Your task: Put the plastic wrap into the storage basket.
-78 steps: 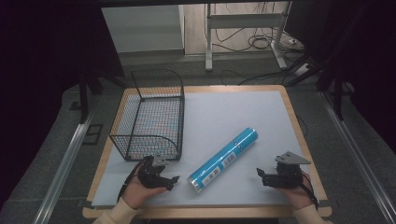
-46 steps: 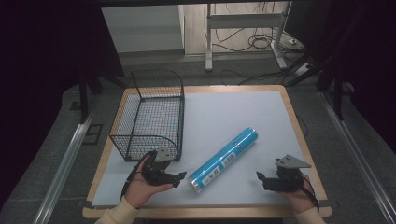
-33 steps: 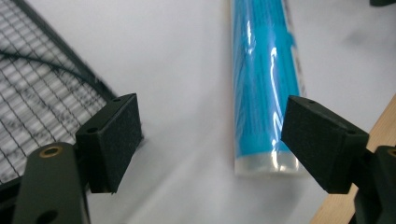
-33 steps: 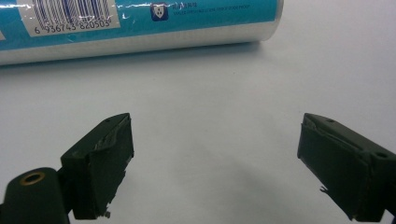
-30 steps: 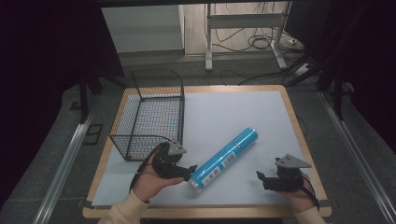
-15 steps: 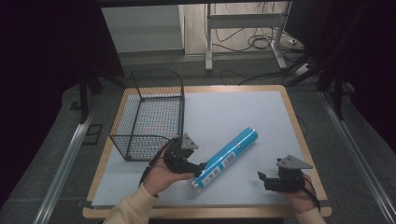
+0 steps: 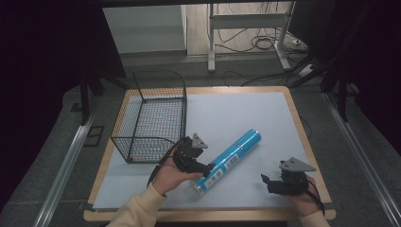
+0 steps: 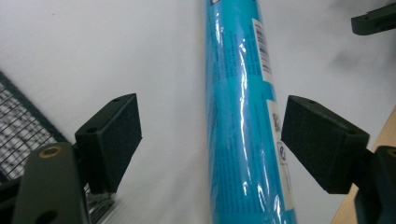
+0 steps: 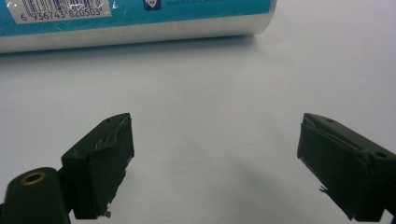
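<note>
While your left forearm angles in from the bottom edge, your left hand-held gripper (image 7: 204, 169) sits at the near end of the blue tube (image 7: 229, 160), its jaws parted on either side of the tube; the right pad looks to meet the wrap while the left pad stands off, so nothing is gripped. The tube lies flat on the bench (image 7: 246, 113), long axis diagonal, near end toward you, far end up and to the right. The wire basket (image 7: 151, 118) stands just left of that gripper. Your right hand-held gripper (image 7: 269, 182) rests low at the near right, jaws wide and empty, pointing toward the tube.
</note>
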`<state>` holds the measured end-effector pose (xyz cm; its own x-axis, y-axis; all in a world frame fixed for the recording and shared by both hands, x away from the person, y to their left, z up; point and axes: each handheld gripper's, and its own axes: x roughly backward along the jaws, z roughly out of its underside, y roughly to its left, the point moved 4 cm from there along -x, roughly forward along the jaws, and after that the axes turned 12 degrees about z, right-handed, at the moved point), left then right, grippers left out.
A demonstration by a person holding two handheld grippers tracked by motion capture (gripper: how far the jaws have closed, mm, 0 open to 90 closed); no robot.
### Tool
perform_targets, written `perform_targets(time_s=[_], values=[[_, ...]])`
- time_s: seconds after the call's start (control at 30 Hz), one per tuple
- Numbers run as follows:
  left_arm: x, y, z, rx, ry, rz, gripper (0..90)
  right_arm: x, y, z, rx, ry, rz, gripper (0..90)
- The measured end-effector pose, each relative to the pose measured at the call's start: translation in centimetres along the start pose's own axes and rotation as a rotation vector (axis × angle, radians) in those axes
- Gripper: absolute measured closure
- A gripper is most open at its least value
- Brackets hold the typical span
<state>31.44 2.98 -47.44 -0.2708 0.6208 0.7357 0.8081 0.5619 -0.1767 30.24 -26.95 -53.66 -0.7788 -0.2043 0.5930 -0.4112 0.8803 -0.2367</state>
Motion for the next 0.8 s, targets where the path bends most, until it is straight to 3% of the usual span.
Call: perform_targets(time_s=[0.2,0.37,0.8], values=[[-0.5,-0.3,-0.5,-0.022,0.021,0.019,20.0,0.0,-0.1,0.0,-0.004,0.0,0.001,11.4],[-1.6,-0.4,-0.8,0.002,0.047,0.02,20.0,0.1,0.0,-0.1,-0.006,-0.003,0.003,11.4],[-4.1,-1.0,-2.9,-0.024,0.1,0.026,19.6,0.2,-0.1,-0.1,-0.005,-0.01,0.001,11.6]])
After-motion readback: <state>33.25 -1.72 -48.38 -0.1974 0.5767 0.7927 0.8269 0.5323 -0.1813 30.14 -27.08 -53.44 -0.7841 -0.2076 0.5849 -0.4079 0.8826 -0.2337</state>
